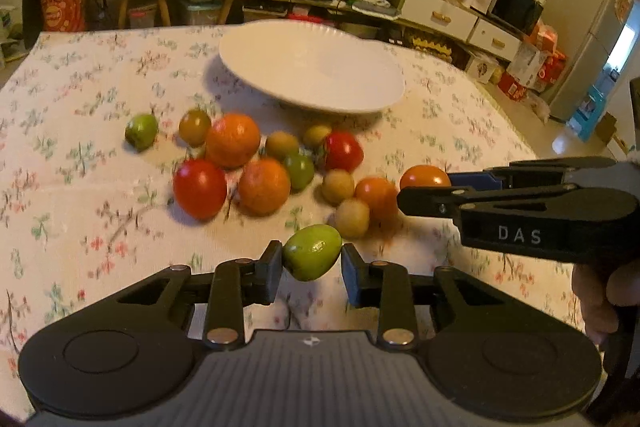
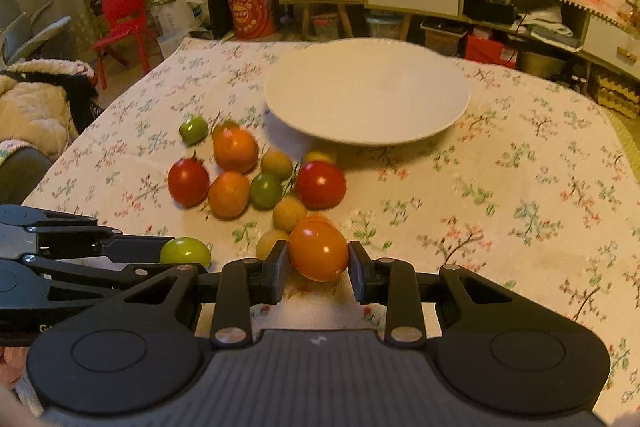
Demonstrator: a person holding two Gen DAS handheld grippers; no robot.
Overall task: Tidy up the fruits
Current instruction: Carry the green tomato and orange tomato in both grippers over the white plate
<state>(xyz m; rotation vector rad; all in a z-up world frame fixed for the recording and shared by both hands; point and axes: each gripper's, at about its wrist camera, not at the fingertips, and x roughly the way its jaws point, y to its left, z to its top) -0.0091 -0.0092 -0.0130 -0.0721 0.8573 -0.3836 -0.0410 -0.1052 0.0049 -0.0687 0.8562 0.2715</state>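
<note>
Left claw [image 1: 312,261] pinching a green fruit [image 1: 312,251] square between its two pads, jaws narrowed to the fruit's width, lifted off the flowered tablecloth [image 1: 80,187]. Right claw [image 2: 318,263] likewise clamped on an orange tomato [image 2: 319,250], pads touching both sides. Just ahead of both claws, a loose heap of red, orange, green and yellowish fruit [image 2: 256,179] lying on the cloth. Beyond the heap, farther from the claws, a white plate [image 2: 366,91], nothing on it. Right claw poking in from the right edge of the left view.
</note>
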